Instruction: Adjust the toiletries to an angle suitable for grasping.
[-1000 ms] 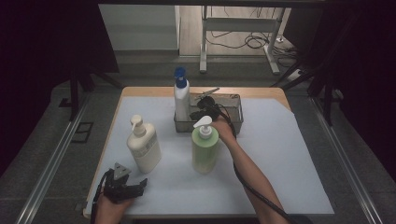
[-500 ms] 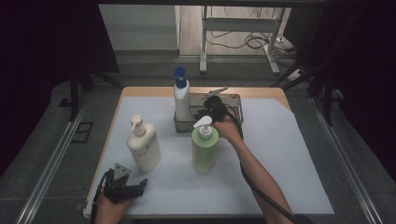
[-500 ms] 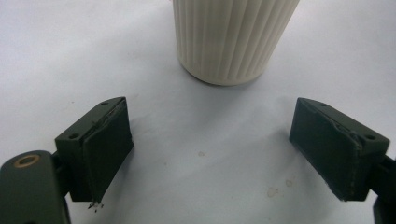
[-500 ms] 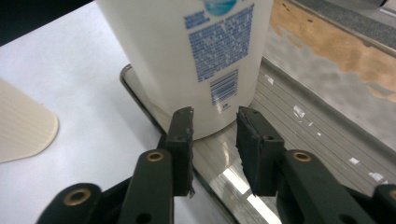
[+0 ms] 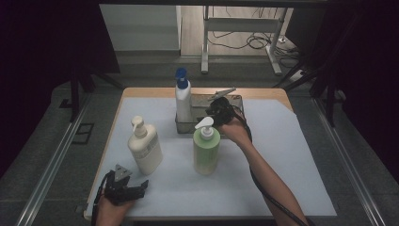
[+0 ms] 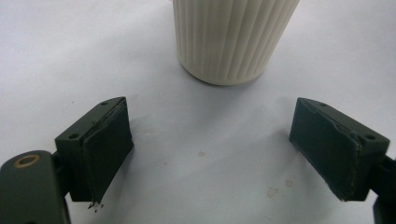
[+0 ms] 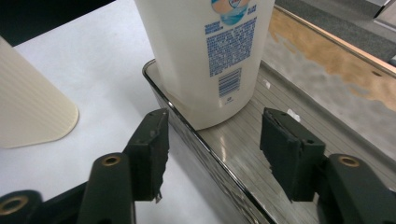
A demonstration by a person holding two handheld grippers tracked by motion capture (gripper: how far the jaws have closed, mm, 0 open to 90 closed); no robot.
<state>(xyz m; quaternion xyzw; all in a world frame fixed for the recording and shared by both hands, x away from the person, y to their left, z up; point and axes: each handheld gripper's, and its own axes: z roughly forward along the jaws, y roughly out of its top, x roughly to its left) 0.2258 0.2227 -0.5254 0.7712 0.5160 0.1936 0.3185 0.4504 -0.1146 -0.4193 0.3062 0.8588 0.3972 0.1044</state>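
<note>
A white bottle with a blue cap [image 5: 183, 101] stands upright in the left end of a metal tray [image 5: 234, 100] at the back of the table. My right gripper [image 5: 217, 110] hovers over the tray just right of that bottle. In the right gripper view its jaws [image 7: 212, 144] straddle the tray's rim [image 7: 201, 140] and point at the white bottle [image 7: 205, 51]. They have just been opening, and nothing is between them. My left gripper [image 5: 136, 183] rests open at the front left, facing the ribbed cream pump bottle [image 6: 233, 37].
A cream pump bottle [image 5: 145, 150] stands front left and a green pump bottle [image 5: 206, 150] stands mid-table, just in front of my right hand. A ribbed pale bottle side [image 7: 32, 102] shows left of the tray. The white mat [image 5: 291, 155] lies bare on the right.
My right hand has lifted and shifted slightly beside the white bottle. The bottles, the tray and my left gripper have stayed put.
</note>
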